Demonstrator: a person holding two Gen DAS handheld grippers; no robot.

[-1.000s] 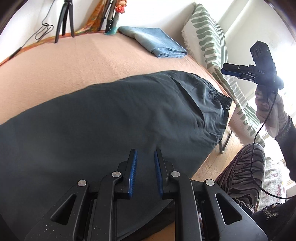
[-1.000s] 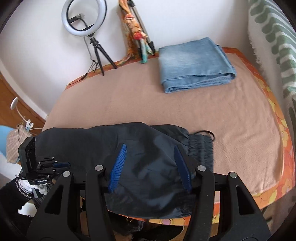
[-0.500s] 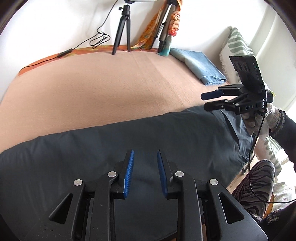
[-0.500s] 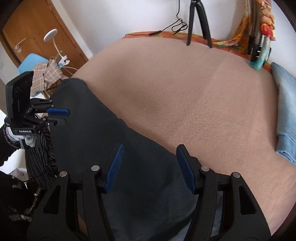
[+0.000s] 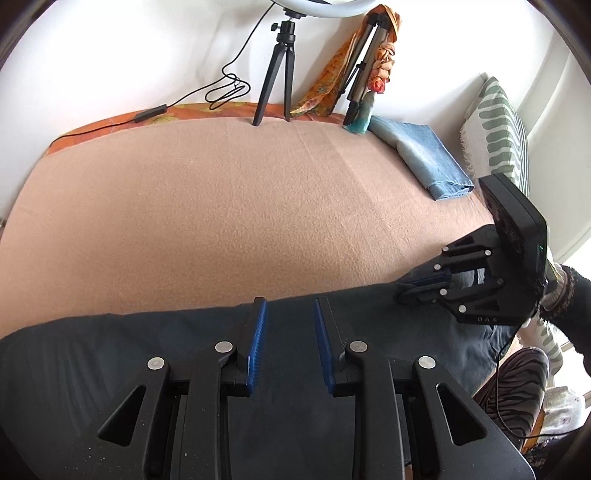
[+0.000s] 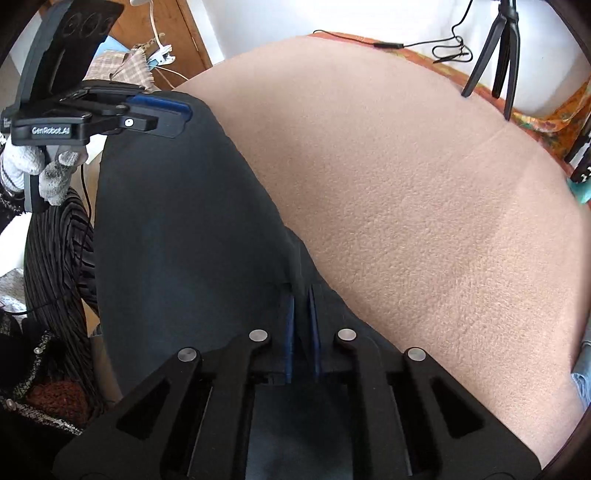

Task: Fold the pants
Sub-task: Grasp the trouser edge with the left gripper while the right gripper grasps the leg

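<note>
So the dark grey cotton pants [image 5: 192, 343] lie flat along the near edge of the tan fleece bed [image 5: 221, 221]. My left claw [image 5: 288, 332] hovers above the fabric, part open, holding nothing. The right claw [image 6: 301, 325] is closing, pinching the pants' edge. I'd grab both layers before lifting.

- Left wrist view: looks steeply down, close over the dark pants [image 5: 184, 369], toward the wall.
- Right wrist view: same closeness, facing the door [image 6: 162, 33].
- Shared: pants, bed [image 5: 221, 206], tripod [image 5: 275, 85].
</note>
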